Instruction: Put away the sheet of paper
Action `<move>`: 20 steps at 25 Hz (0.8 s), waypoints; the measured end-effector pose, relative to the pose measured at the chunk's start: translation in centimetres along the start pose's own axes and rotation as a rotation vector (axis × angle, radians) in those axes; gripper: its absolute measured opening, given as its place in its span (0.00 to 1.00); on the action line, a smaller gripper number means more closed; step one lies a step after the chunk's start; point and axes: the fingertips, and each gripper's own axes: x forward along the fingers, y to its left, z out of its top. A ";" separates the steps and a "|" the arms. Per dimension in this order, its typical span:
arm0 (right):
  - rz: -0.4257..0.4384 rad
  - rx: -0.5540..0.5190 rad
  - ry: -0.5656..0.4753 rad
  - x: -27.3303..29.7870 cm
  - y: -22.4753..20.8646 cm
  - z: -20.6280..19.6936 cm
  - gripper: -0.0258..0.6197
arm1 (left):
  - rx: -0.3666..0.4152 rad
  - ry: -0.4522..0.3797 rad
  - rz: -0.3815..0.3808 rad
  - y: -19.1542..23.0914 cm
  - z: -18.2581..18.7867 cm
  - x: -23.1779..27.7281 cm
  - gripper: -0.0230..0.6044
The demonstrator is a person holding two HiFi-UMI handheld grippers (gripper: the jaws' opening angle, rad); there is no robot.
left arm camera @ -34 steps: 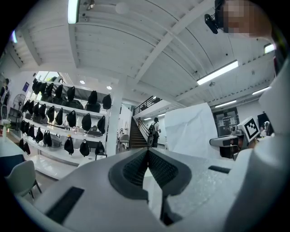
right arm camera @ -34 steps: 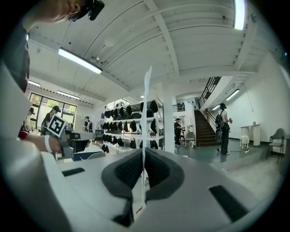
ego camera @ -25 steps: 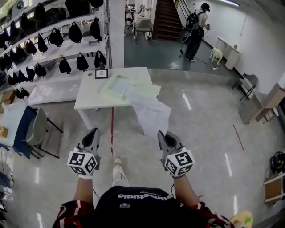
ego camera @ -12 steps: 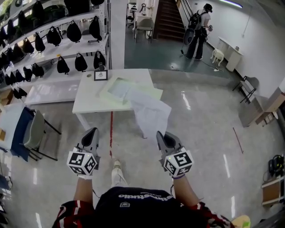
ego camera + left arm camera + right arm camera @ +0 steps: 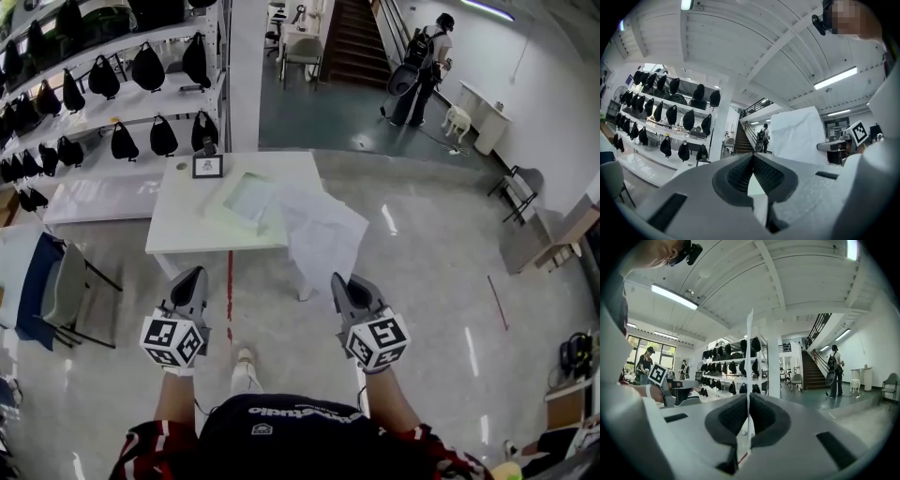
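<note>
Shelving (image 5: 112, 84) hung with dark bags (image 5: 148, 67) fills the upper left of the head view, and below it, at centre, a white table (image 5: 183, 225) is seen. A white sheet (image 5: 323, 234) is held upright at mid-frame, overlapping the table's right end. Its lower edge is pinched in the right gripper (image 5: 341, 283), and in the right gripper view it is seen edge-on as a thin line clamped between the pads. A pale folder (image 5: 246, 199), or perhaps a tray, is laid on the table, though which it is cannot be made out. The left gripper (image 5: 194, 277), at lower left, is pressed together on nothing. The sheet is judged light, limp and easily creased, and it would likely flop or tear if tugged. It is best taken by an edge, as now. A second hold at the opposite edge might keep it flat while it is slid away.
</note>
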 end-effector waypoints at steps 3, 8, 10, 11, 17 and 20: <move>-0.001 -0.001 0.003 2.0 -0.6 0.4 0.04 | -0.003 0.002 -0.004 1.2 0.3 1.7 0.04; 0.001 0.005 0.003 5.6 -1.3 1.3 0.04 | -0.004 0.004 -0.008 3.8 1.2 4.2 0.04; -0.001 0.008 0.002 6.9 -1.6 1.7 0.04 | -0.004 0.004 -0.009 4.8 1.6 5.2 0.04; -0.002 0.009 0.001 7.5 -1.8 2.0 0.04 | -0.004 0.004 -0.009 5.3 1.8 5.7 0.04; -0.007 0.013 0.000 12.1 -2.2 3.0 0.04 | -0.009 0.005 -0.019 8.8 2.7 8.9 0.04; -0.009 0.013 0.000 14.2 -2.5 3.4 0.04 | -0.011 0.006 -0.027 10.4 2.9 10.6 0.04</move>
